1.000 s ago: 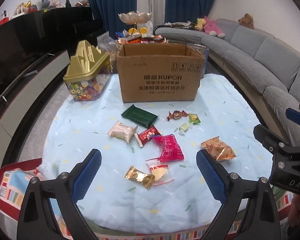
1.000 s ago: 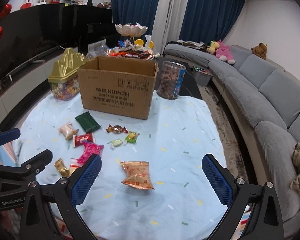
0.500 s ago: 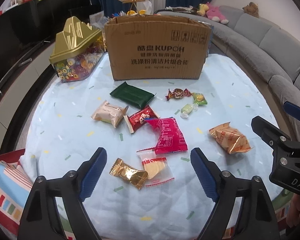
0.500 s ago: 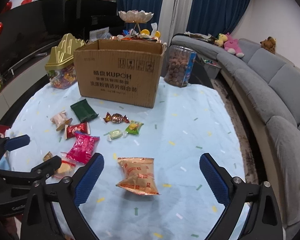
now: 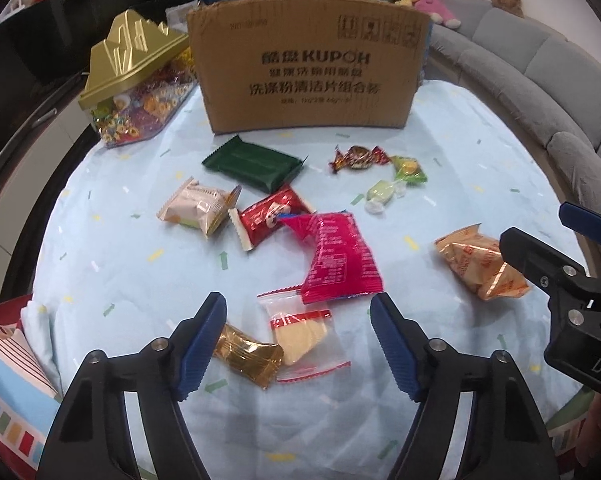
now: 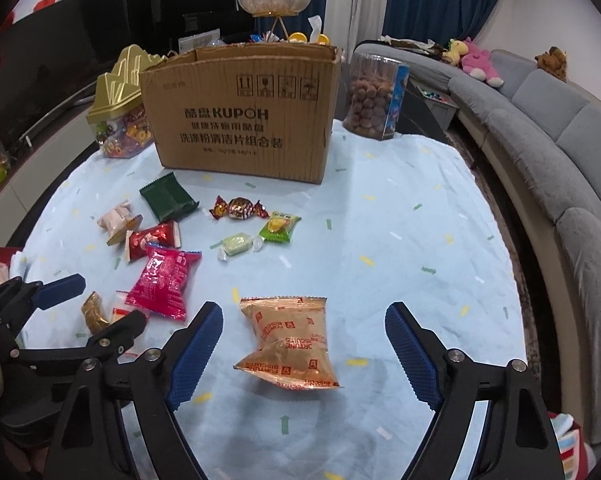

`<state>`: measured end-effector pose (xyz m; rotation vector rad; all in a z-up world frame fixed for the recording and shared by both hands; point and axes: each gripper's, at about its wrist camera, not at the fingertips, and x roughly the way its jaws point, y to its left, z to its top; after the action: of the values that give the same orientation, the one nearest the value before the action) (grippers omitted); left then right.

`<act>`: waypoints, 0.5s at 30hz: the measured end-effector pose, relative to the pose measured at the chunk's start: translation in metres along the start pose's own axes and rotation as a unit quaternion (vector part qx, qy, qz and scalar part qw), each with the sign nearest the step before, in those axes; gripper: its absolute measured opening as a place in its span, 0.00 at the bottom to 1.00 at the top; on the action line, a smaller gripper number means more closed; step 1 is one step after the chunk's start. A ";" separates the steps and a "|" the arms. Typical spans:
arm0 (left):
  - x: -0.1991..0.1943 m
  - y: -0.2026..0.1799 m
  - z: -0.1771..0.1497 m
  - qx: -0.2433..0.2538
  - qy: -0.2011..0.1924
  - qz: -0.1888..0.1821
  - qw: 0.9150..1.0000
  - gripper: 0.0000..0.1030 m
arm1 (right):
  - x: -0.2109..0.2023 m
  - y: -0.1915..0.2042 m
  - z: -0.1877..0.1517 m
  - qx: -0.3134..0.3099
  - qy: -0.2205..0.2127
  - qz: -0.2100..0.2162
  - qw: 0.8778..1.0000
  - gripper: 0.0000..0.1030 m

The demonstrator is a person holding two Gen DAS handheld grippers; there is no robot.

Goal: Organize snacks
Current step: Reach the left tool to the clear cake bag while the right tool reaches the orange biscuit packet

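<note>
Several wrapped snacks lie on the light blue tablecloth (image 5: 460, 152) in front of an open cardboard box (image 5: 308, 64). My left gripper (image 5: 298, 320) hangs low over a clear packet with a pale wafer (image 5: 300, 332) and a gold-wrapped sweet (image 5: 246, 354); its jaws are closing and touch neither. My right gripper (image 6: 303, 320) is closing around an orange biscuit pack (image 6: 288, 340), with gaps on both sides. A magenta pack (image 5: 340, 260), a red pack (image 5: 270, 218), a beige pack (image 5: 196, 212), a dark green pack (image 5: 252, 164) and small candies (image 5: 358, 158) lie farther out.
A gold-lidded candy container (image 5: 132, 80) stands left of the box and a clear jar of brown balls (image 6: 374, 100) to its right. A tiered dish (image 6: 274, 4) rises behind the box. A grey sofa (image 6: 560, 140) curves along the right.
Both grippers have sunk toward the table and tilted further down, so the snacks look larger. Both pairs of jaws have narrowed.
</note>
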<state>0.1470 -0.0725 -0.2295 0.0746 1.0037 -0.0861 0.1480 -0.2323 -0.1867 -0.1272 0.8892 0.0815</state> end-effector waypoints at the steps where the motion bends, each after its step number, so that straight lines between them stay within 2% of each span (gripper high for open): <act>1: 0.002 0.000 0.000 0.000 0.002 0.001 1.000 0.70 | 0.002 0.000 -0.001 0.000 0.001 0.000 1.000 0.82; 8: 0.010 -0.001 0.000 0.000 0.010 0.001 1.000 0.68 | 0.013 0.000 -0.003 0.005 0.016 0.001 1.000 0.82; 15: 0.019 -0.002 -0.003 0.002 0.022 -0.001 1.000 0.61 | 0.023 0.002 -0.007 0.003 0.029 0.003 1.000 0.78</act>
<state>0.1541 -0.0749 -0.2475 0.0787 1.0471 -0.0887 0.1570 -0.2312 -0.2093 -0.1217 0.9474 0.0799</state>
